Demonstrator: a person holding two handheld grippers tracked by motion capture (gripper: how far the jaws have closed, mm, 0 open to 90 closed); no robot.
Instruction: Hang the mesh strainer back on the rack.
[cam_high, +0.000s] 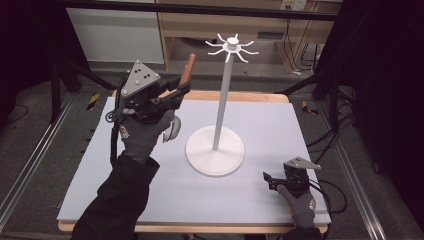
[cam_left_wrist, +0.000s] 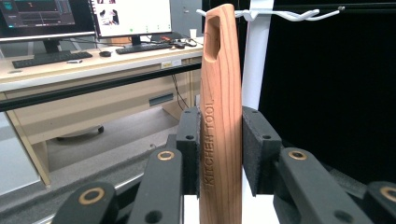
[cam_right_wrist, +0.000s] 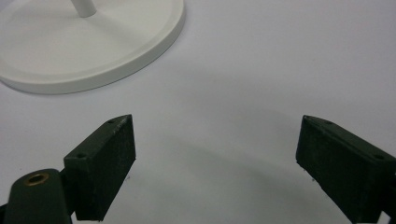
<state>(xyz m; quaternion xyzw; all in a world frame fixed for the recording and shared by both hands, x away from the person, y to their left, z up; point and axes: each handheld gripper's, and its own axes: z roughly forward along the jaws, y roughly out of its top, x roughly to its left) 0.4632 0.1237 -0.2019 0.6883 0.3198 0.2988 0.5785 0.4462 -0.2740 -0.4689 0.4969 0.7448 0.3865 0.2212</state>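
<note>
The left gripper's fingers (cam_left_wrist: 261, 149) are closed flat on either side of a wooden kitchen tool handle (cam_left_wrist: 220, 116), which stands upright between them and rises well above their tips; a hanging slot is cut near its top end. In the high view the left gripper (cam_high: 172, 92) holds it raised above the worktop (cam_high: 260, 125), its grey head (cam_high: 173, 130) hanging below the hand. The wood looks stiff, light and smooth, so a firm mid-handle pinch probably suits it, leaving the slot free. Beyond the fingers stands a white hook stand (cam_high: 226, 95), its hooks near the handle's top. The right gripper (cam_high: 272, 179) rests low, fingers (cam_right_wrist: 105, 163) wide apart and holding nothing, just beside the stand's base (cam_right_wrist: 140, 51).
</note>
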